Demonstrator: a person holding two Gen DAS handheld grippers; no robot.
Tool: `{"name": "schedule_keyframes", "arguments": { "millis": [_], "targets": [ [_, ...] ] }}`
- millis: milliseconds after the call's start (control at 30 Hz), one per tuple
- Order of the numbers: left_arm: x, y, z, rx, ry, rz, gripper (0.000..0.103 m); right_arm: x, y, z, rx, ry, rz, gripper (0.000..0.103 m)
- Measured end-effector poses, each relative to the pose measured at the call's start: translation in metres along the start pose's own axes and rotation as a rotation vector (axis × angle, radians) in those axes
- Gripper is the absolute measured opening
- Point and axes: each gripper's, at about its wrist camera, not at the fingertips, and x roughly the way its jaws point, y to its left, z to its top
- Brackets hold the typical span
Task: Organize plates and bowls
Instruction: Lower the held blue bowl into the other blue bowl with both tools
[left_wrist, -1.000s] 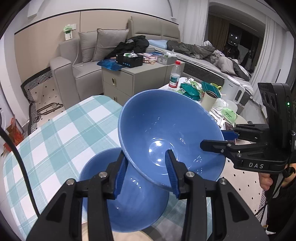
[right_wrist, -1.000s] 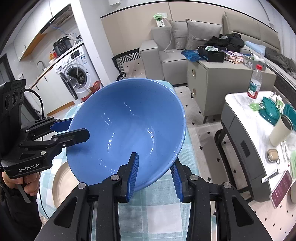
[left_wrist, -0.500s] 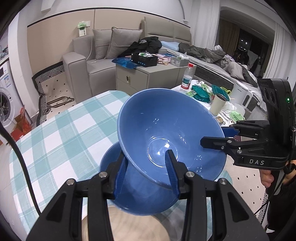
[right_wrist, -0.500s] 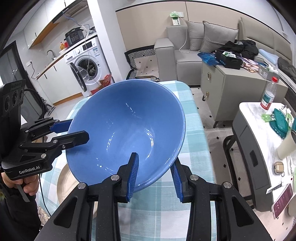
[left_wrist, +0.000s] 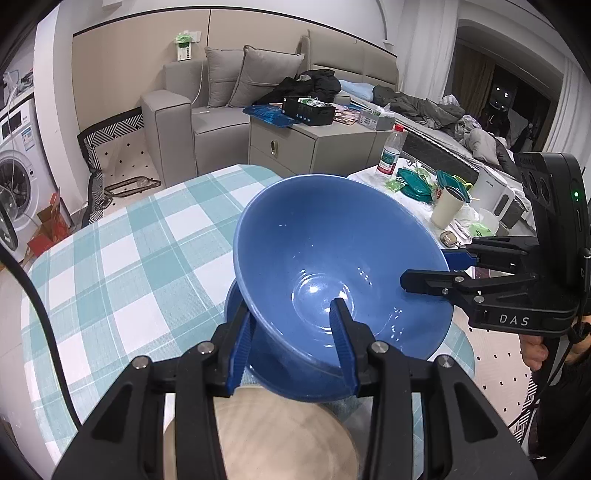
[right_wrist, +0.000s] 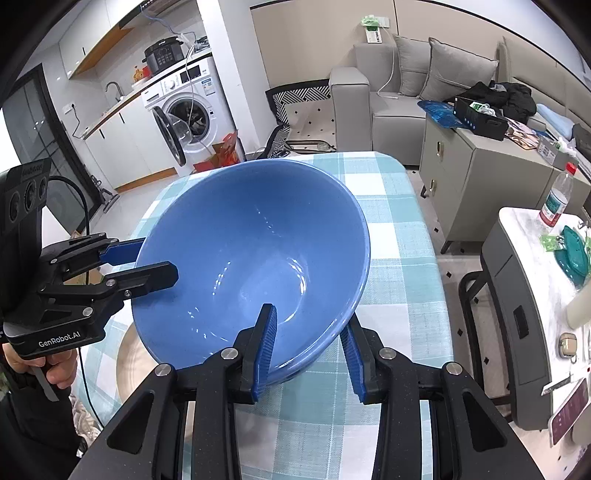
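both grippers clamp one blue bowl

your left gripper (left_wrist: 291, 341) pinches the near rim of the blue bowl (left_wrist: 332, 266) at frame centre, one finger inside, one outside. your right gripper (right_wrist: 308, 349) grips its opposite rim likewise. the bowl tilts over a second blue bowl (left_wrist: 236, 306) on the checked tablecloth (left_wrist: 129, 266), just beyond a beige plate (left_wrist: 280, 435) at bottom centre.

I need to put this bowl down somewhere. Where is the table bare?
Bare checked cloth lies left of the held bowl, out to the table's far edge. It is crowded underneath: a second blue bowl and a tan plate sit there. The white side table is cluttered.
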Motion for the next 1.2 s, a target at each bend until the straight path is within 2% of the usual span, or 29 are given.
{"name": "schedule_keyframes", "arguments": {
  "millis": [1200],
  "targets": [
    [0.018, 0.016, -0.029, -0.045, 0.062, 0.025, 0.040, 0.038, 0.016, -0.014, -0.058, 0.100, -0.014, 0.036]
  ]
}}
